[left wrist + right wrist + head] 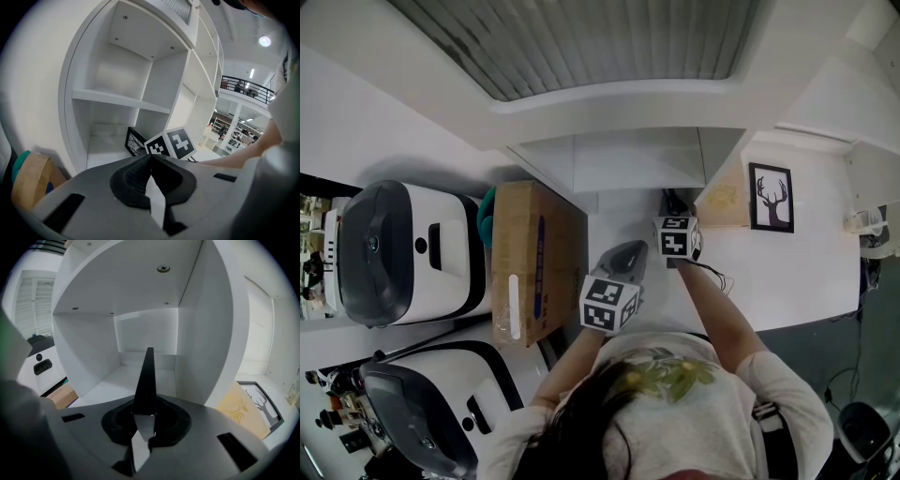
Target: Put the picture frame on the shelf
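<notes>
1. While your right gripper (143, 420) is clamped on the picture frame (146, 380), upright and edge-on, hold firm.
2. Frame: at the shelf (108, 380) compartment's mouth; advance straight, clear of side walls.
3. Your left gripper (151, 164): jaws together, empty; hold back.

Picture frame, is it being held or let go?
Held: the right gripper has its jaws shut on the picture frame, which sticks up edge-on between them.

Around one shelf (619, 159): two grippers (633, 251), two picture frames (771, 197), one cardboard box (530, 258), one tan card (722, 199), two white machines (403, 248).
</notes>
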The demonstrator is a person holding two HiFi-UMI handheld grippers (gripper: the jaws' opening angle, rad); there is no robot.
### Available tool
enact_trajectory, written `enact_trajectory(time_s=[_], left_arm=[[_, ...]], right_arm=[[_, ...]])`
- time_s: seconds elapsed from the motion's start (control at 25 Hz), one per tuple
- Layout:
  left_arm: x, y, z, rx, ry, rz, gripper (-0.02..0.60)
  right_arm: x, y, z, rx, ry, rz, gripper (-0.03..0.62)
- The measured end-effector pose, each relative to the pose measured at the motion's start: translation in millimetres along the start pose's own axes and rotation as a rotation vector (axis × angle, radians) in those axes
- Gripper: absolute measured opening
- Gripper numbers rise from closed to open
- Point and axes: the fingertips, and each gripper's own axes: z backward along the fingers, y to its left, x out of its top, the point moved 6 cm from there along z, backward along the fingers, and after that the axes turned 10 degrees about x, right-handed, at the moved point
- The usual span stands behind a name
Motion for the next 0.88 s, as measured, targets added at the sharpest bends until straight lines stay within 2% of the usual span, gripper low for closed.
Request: enact_trajectory(time_s=[0.16, 0.4, 0.56, 0.88], left_arm=[[-1, 1, 1, 0.003, 0.0, 0.0, 0.029], [-2, 0, 1, 0.003, 0.002, 0.002, 0.029], [-3, -2, 2, -0.001, 0.002, 0.0, 0.029], [-4, -4, 2, -0.007, 0.001, -0.004, 0.029]], right_arm=[[-9, -1, -1, 0.004, 0.015, -0.025, 0.046], [-19, 0, 8, 0.0, -0.016, -0.012, 0.052], [-25, 3, 17, 0.015, -0.026, -0.035, 0.117], [-37, 3, 37, 0.004, -0.029, -0.024, 0.117]])
